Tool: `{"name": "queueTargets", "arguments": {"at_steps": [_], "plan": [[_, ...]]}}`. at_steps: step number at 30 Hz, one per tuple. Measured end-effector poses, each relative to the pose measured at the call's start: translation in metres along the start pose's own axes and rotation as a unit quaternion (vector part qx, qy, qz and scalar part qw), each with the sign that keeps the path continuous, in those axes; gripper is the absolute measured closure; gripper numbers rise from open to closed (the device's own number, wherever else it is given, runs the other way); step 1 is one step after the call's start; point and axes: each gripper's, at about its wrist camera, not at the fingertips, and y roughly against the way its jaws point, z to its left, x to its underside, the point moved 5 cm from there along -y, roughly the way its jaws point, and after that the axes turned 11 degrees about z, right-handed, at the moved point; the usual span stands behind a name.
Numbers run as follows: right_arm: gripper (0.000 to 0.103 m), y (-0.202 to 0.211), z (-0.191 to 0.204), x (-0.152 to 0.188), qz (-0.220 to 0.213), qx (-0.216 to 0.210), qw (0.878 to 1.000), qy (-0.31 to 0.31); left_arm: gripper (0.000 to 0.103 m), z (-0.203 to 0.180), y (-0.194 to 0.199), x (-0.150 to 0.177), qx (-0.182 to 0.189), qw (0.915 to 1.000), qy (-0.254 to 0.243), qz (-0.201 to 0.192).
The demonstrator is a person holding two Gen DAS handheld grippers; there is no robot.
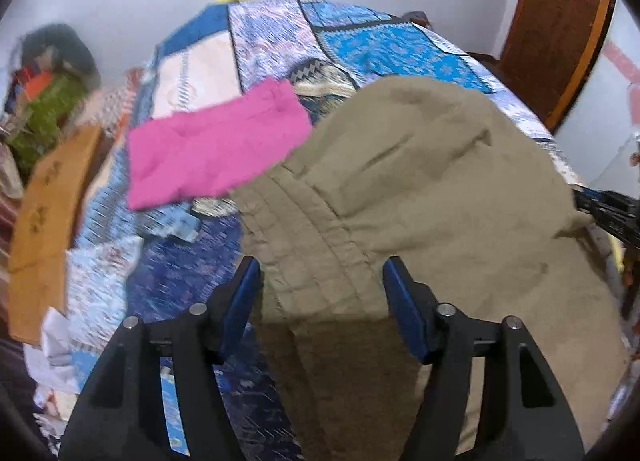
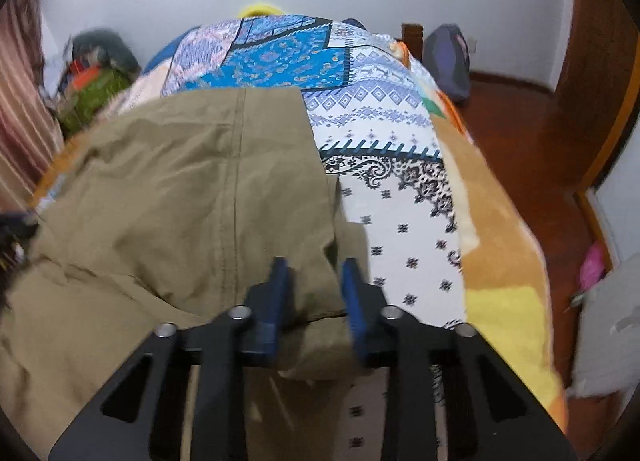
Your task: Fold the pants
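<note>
Olive-khaki pants (image 1: 420, 189) lie spread on the patchwork bedspread (image 1: 360, 45). In the left wrist view the stitched elastic waistband (image 1: 316, 245) sits between the blue pads of my left gripper (image 1: 320, 273), whose jaws stand wide apart around it. In the right wrist view the pants (image 2: 180, 189) cover the left half of the bed. My right gripper (image 2: 314, 277) has its jaws partly open, with a bunched edge of the pants fabric (image 2: 316, 293) between the pads; I see no firm pinch.
A folded pink garment (image 1: 212, 149) lies on the bed beyond the pants. An orange cloth (image 1: 44, 229) hangs at the bed's left edge. Clutter (image 1: 48, 93) sits by the wall. Wooden floor (image 2: 532, 149) and a door (image 1: 560, 29) are at the right.
</note>
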Motion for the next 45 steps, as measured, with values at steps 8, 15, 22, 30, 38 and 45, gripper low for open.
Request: {"name": "queueTargets", "arguments": {"at_steps": [8, 15, 22, 30, 38, 45], "plan": [[0.088, -0.001, -0.003, 0.008, 0.018, 0.019, 0.999, 0.024, 0.045, 0.007, -0.004, 0.004, 0.003, 0.9999, 0.003, 0.013], [0.086, 0.003, -0.004, 0.007, 0.04, -0.006, 0.999, 0.002, 0.044, 0.017, -0.003, 0.005, 0.06, 0.9964, 0.035, 0.048], [0.083, 0.049, -0.002, -0.002, -0.007, 0.001, 1.0, 0.007, 0.032, 0.023, 0.05, -0.012, -0.017, 0.9998, 0.002, -0.009], [0.058, 0.08, 0.012, -0.047, -0.066, 0.007, 0.997, 0.031, 0.022, 0.039, 0.05, -0.047, -0.035, 0.9992, 0.011, -0.013], [0.045, 0.049, 0.019, -0.101, -0.079, 0.023, 0.995, 0.052, 0.017, 0.053, 0.009, -0.079, -0.026, 0.999, 0.036, 0.008], [0.045, -0.013, 0.019, -0.13, -0.025, -0.007, 0.998, 0.057, 0.017, 0.058, -0.044, -0.077, -0.018, 0.9968, 0.039, 0.068]]}}
